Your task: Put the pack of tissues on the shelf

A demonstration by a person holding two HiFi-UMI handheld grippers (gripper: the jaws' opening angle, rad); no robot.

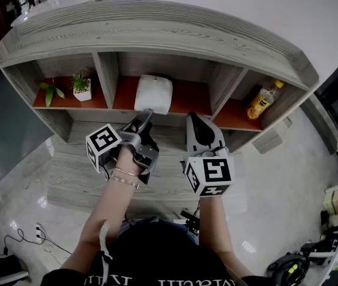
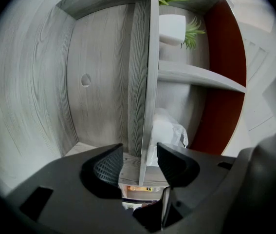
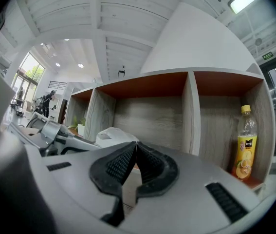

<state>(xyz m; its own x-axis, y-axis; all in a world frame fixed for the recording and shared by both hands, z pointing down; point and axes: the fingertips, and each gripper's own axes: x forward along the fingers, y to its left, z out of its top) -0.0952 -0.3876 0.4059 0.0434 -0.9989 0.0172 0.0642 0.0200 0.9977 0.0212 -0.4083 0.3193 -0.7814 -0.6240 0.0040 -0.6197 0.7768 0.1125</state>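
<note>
Head view shows you a long shelf (image 1: 157, 34) of grey, wood-grained board with a curved top and flat red-orange floors in its compartments, three of which are in sight. The pack of tissues (image 1: 154, 91), one soft white block in crinkled clear wrap with rounded corners, lies flat on the red floor of the middle compartment, broad face up and front edge at the compartment mouth. From above it looks nearly as wide as it is deep, so you cannot tell which way its long axis runs. The left compartment holds two plants: a bare leafy sprig (image 1: 50, 90) and a spiky one in a small white pot (image 1: 82, 87). The right compartment holds one clear plastic bottle (image 1: 263, 100) of yellow drink with a yellow cap, standing upright. Your left tool (image 1: 146, 115) sits at the pack's front edge, rolled onto its side. The left gripper view shows its ribbed black pads (image 2: 107, 167) parted and released, with the thin edge of a shelf board showing in the gap and the pack just beyond them. Your right tool (image 1: 194, 117) hangs just beside it in front of the shelf, clenched with its pads together on nothing. Each tool carries one cube with black-and-white square markers.
</note>
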